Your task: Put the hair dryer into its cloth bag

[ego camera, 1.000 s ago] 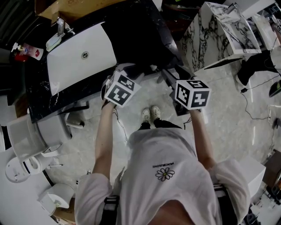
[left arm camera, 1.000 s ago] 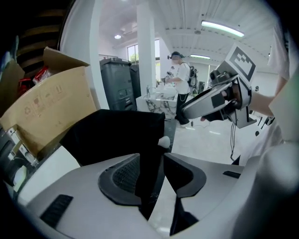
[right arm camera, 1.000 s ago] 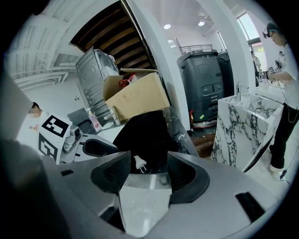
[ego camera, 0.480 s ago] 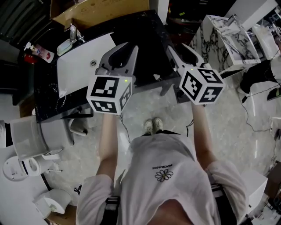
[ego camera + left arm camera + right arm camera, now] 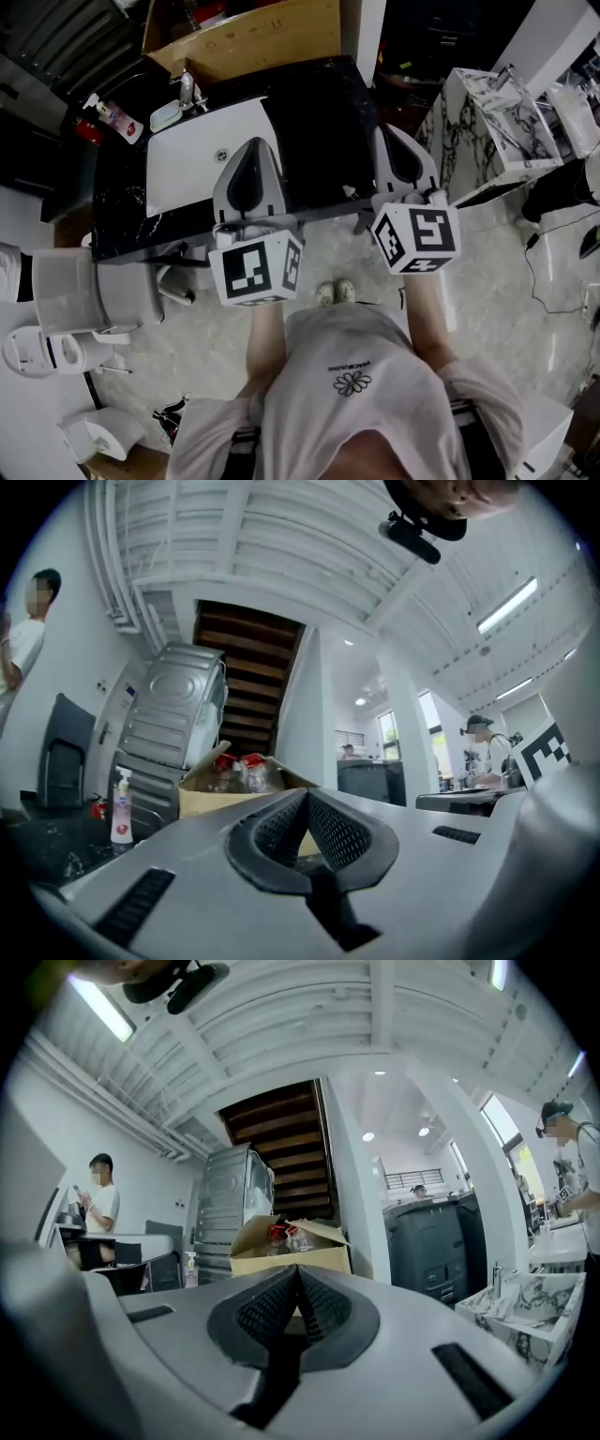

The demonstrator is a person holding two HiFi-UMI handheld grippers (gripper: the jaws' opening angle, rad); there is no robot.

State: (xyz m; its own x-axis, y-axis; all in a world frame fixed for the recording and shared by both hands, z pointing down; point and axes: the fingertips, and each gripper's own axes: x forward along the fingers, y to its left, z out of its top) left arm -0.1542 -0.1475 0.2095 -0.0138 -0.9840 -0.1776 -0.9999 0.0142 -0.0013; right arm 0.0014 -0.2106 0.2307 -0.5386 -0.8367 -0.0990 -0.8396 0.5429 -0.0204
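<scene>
No hair dryer and no cloth bag shows in any view. Both grippers are held up at chest height, pointing level over the black marble counter (image 5: 319, 103). My left gripper (image 5: 253, 143) has its jaws shut, ribbed pads together with nothing between them (image 5: 306, 795). My right gripper (image 5: 390, 131) is shut and empty as well (image 5: 297, 1270). Their marker cubes sit nearest the person, left (image 5: 258, 270) and right (image 5: 417, 239).
A white sink (image 5: 197, 155) with a faucet (image 5: 186, 89) is set in the counter, with a soap bottle (image 5: 114, 117) at its far left. Behind stands an open cardboard box (image 5: 253, 37). A marbled stand (image 5: 487, 122) is at right, a toilet (image 5: 56, 347) at lower left. People stand far off.
Both grippers have risen from pointing at the floor to pointing level over the counter. Their jaws, spread half a second ago, are now closed.
</scene>
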